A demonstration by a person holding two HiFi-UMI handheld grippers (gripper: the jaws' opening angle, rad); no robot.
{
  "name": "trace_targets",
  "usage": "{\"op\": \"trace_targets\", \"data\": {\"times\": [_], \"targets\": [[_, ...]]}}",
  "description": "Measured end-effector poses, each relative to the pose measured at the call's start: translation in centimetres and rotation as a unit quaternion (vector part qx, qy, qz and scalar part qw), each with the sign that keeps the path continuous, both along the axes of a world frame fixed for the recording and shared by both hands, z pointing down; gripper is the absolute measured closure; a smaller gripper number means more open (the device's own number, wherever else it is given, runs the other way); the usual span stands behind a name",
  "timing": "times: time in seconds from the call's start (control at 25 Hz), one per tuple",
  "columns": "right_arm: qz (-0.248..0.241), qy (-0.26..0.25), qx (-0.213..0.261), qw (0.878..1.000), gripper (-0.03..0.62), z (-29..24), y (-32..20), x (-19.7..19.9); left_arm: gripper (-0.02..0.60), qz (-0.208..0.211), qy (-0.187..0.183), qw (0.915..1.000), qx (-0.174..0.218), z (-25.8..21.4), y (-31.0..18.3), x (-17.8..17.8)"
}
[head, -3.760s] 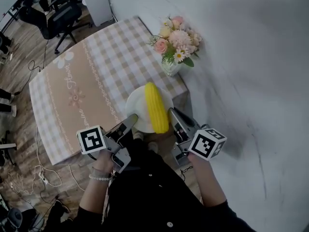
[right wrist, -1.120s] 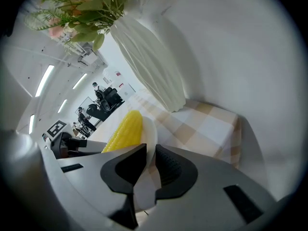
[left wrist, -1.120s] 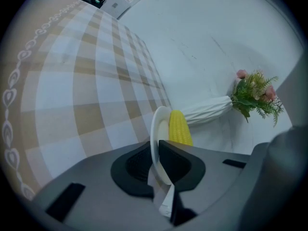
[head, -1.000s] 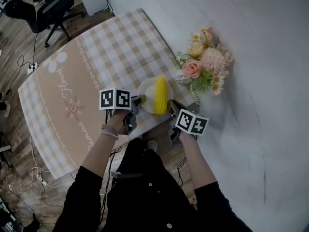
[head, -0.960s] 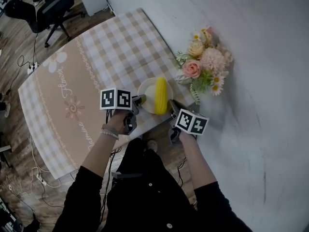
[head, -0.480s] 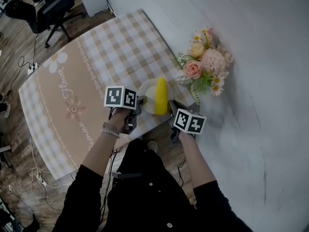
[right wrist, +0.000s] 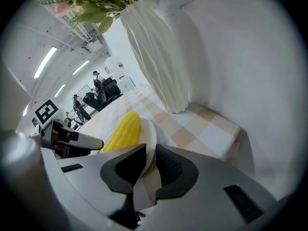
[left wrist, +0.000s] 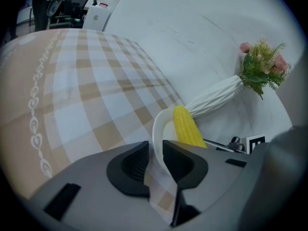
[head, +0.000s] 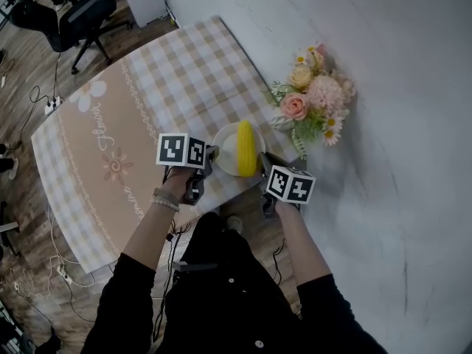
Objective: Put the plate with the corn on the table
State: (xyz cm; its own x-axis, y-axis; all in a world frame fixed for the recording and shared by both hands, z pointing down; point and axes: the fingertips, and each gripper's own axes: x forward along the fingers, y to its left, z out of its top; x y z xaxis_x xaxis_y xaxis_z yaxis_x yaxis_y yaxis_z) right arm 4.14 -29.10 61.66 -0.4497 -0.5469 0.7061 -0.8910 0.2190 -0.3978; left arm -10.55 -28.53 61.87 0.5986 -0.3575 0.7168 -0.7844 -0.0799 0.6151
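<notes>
A white plate [head: 227, 150] with a yellow corn cob [head: 245, 147] sits over the near right corner of the checked tablecloth [head: 133, 124]. My left gripper [head: 212, 154] is shut on the plate's left rim, my right gripper [head: 262, 159] on its right rim. In the left gripper view the plate's rim [left wrist: 157, 131] stands between the jaws of the left gripper [left wrist: 155, 149], the corn [left wrist: 186, 127] beyond. In the right gripper view the right gripper [right wrist: 150, 153] pinches the rim [right wrist: 149, 134] beside the corn [right wrist: 122, 129]. Whether the plate rests on the cloth I cannot tell.
A white vase of pink and cream flowers [head: 310, 98] stands just right of the plate, close to the white wall [head: 383, 124]; its ribbed body [right wrist: 159, 57] rises beyond the right jaws. Office chairs [head: 81, 6] and floor cables lie beyond the table.
Since 3.8 s ago the plate has gone from in front of the table edge to over its near corner. In the last second both grippers barely moved.
</notes>
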Motion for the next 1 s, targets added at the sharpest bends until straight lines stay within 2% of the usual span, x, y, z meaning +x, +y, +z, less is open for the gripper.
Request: {"op": "trace_targets", "data": {"times": [0.12,0.24,0.44,0.6,0.76,1.0], "targets": [[0.012,-0.014,0.005,1.0,0.503,-0.2,-0.1,0.2,0.499,-0.01,0.001,0.9991,0.04,-1.2,-0.6,-0.7],[0.043,-0.025,0.015,0.999,0.505,-0.5,-0.5,1.2,0.531,-0.019,0.004,0.9959,0.088,-2.9,-1.2,-1.0],[0.026,-0.024,0.051,0.998,0.505,-2.6,-1.0,1.6,0.556,0.021,-0.015,0.9866,0.161,-5.5,-0.7,0.1],[0.017,0.0,0.093,0.996,0.52,-5.2,-0.9,2.4,0.561,0.051,-0.024,0.9742,0.219,-8.0,0.0,1.5],[0.007,0.021,0.137,0.99,0.537,-8.0,-0.5,2.9,0.561,0.064,-0.025,0.9579,0.279,-11.5,0.4,2.5],[0.005,0.035,0.193,0.981,0.543,-12.2,0.6,3.7,0.565,0.081,-0.044,0.9357,0.34,-15.5,1.5,3.7]]}}
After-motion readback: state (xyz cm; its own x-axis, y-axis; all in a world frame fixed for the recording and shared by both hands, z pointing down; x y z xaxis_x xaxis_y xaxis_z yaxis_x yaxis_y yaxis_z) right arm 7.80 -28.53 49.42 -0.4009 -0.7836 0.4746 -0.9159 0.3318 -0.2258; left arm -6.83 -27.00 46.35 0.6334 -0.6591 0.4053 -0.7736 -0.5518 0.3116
